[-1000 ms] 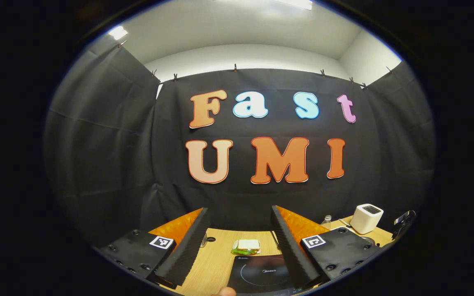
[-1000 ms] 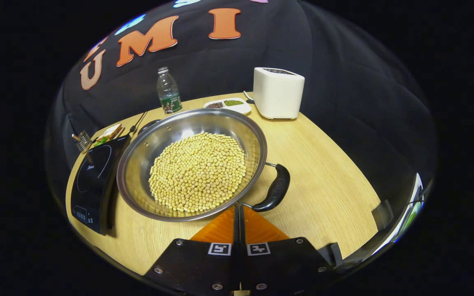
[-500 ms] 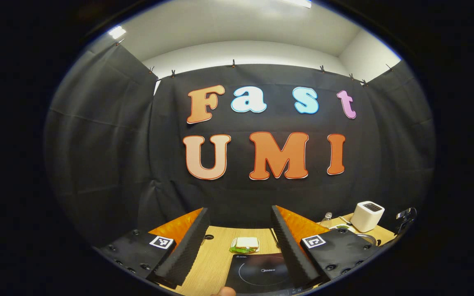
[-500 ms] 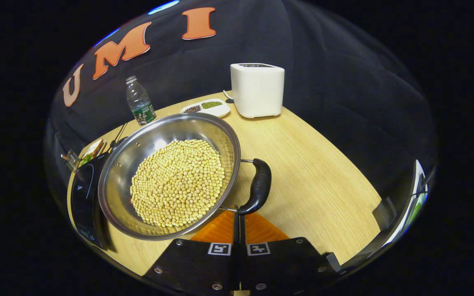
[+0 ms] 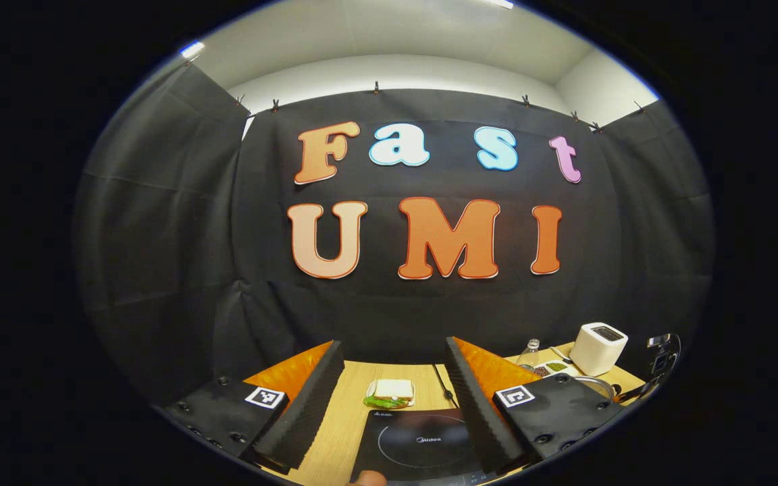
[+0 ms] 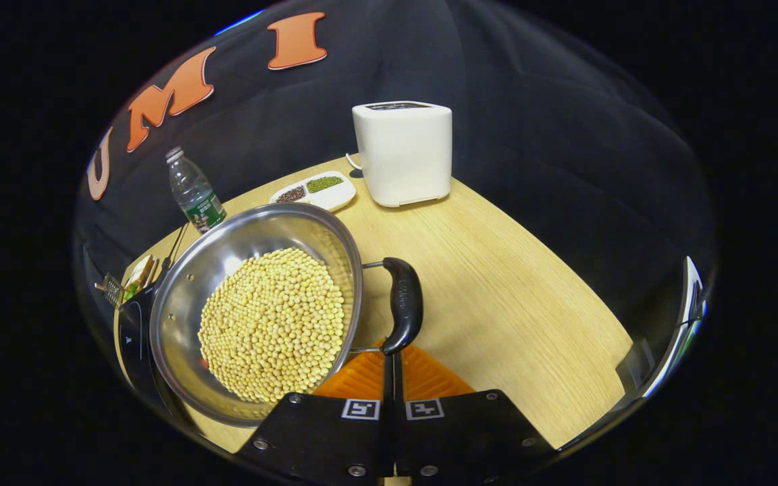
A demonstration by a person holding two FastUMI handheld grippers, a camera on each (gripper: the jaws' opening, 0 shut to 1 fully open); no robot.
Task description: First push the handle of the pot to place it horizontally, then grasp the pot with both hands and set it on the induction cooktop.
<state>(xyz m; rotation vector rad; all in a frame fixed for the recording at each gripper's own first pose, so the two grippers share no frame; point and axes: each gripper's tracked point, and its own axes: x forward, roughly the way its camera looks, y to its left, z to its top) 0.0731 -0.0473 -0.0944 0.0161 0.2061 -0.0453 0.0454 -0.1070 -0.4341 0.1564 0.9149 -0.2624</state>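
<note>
cloth-walled recording booth: black drapes (image 5: 159,223) clipped around table (image 6: 497,283).

Both views are sharp at centre and strongly barrel-distorted, bending the table (image 6: 510,290) edge and wall seams near the rim. Overhead ceiling light (image 5: 193,49) illuminates evenly; the black cloth stays dim. Soft glare marks the steel pot (image 6: 186,304) wall and the induction cooktop (image 5: 423,442). Shadows are short and diffuse.
</note>
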